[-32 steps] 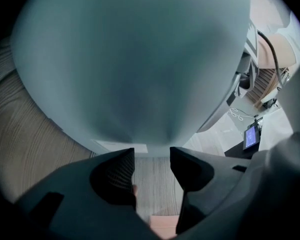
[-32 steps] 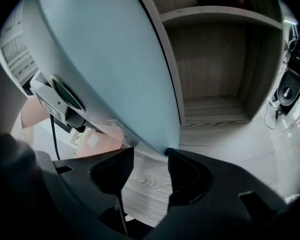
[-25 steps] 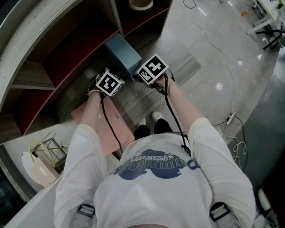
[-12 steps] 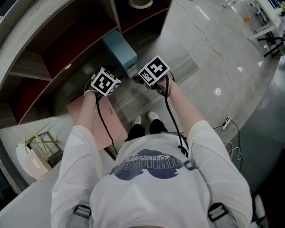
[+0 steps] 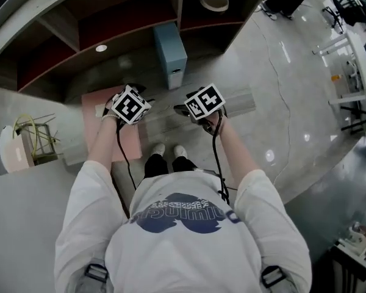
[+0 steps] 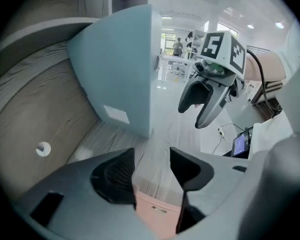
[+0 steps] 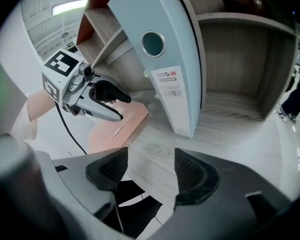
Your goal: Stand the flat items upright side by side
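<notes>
The blue file (image 5: 171, 52) stands upright on the wooden base of the shelf unit (image 5: 110, 23), at the upper middle of the head view, with its narrow spine, round finger hole and label facing the person. The pink folder (image 5: 110, 127) lies flat on the same base, left of centre in the frame, near the file but apart from it.

The left gripper (image 6: 152, 159) hangs over the near end of the pink folder. Its jaws are spread, and only the wood grain and a strip of pink show in the gap, with nothing pinched. The right gripper (image 7: 150, 159) is near the file, a little to the right of it in the head view. Its jaws are opening and nothing is between them.

The pink folder looks thin, light and fairly stiff, like card or board, with a smooth face that may slip. Lying flat, it offers little to grip. An edge probably has to be lifted or slid clear first, then pinched across its thickness near the middle of a long side so that it does not swing. The file is rigid enough to lean against but could topple if pushed.
</notes>
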Demonstrator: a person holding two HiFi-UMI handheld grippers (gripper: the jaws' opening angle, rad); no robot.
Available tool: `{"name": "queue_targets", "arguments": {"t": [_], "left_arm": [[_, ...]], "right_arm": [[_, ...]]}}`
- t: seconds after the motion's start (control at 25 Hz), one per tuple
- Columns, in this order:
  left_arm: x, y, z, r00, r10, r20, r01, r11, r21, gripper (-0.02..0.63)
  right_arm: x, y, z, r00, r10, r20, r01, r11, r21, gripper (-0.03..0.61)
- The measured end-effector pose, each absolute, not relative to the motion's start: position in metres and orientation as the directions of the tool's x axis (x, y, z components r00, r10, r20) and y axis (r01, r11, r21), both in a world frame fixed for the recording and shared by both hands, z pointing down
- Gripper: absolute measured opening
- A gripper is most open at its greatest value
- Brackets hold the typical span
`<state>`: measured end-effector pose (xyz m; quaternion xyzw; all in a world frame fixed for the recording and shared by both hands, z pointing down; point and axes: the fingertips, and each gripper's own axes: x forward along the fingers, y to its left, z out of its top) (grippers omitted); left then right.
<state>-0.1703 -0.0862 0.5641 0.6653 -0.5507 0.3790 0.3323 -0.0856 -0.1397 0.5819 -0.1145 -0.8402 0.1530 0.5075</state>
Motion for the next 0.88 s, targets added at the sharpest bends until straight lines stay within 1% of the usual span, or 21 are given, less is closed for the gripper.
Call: {"name": "queue_targets", "arguments": {"t": [0.28,0.52,0.72,0.88], "left_arm": [[-0.158,-0.003,0.568,-0.022,-0.503,0.864,-0.995,0.094,0.029,0.230],[-0.151,0.096,0.567,-0.157,-0.486,0.860,-0.934,0.356,0.030,0.230],[-0.150,0.186,0.575,-0.237,-0.451,0.860,-0.856,0.516,0.034,0.230],[-0.160,0.246,0.577,-0.269,-0.437,0.858,-0.812,0.582,0.042,0.230]], "right_arm": [[-0.075,-0.090,0.593,-0.361,0.442,0.821,0.228,0.896,-0.382,0.307],[-0.081,-0.033,0.596,-0.297,0.520,0.801,0.350,0.840,-0.415,0.321],[-0.090,0.026,0.600,-0.263,0.558,0.787,0.401,0.805,-0.437,0.322],[-0.094,0.067,0.601,-0.259,0.578,0.774,0.385,0.797,-0.466,0.325]]}}
